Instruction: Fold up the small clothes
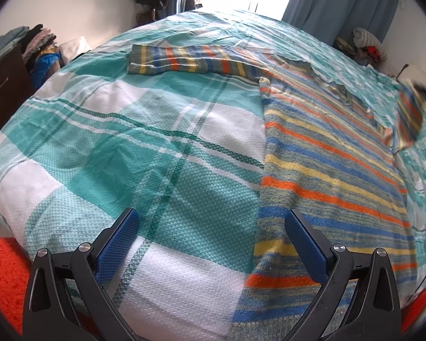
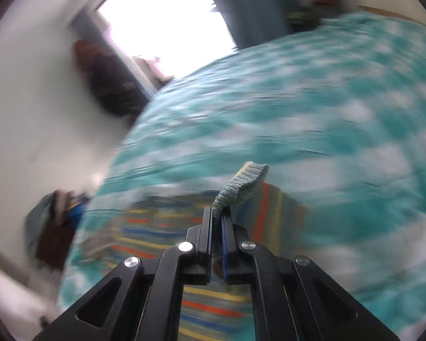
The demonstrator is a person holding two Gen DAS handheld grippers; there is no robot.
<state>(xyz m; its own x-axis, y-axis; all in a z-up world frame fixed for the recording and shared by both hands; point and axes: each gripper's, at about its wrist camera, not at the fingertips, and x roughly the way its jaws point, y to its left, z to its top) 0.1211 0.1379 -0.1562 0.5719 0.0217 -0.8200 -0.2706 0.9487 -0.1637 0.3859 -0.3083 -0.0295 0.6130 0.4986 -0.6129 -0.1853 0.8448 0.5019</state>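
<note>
Left wrist view shows the striped sweater [image 1: 326, 164] lying flat on the bed [image 1: 127, 142], body toward the right side of the frame, one sleeve [image 1: 190, 59] stretched out flat to the left across the plaid cover. At the far right the other sleeve [image 1: 410, 113] is lifted and blurred. Right wrist view shows its ribbed cuff [image 2: 242, 189] pinched in the right gripper [image 2: 217, 216], fingers pressed together on the knit, with the sweater body below. The left gripper [image 1: 213, 241] hovers over the sweater's near left edge, fingers spread, holding nothing; one pad [image 1: 306, 247] sits above the knit, the other above the cover. Step in hand, as judged: the first sleeve fold, right sleeve being carried inward across the body. The next move calls for laying the cuff flat on the body without dragging the torso, then releasing; the left gripper is placed to pin or take the near edge.
</note>
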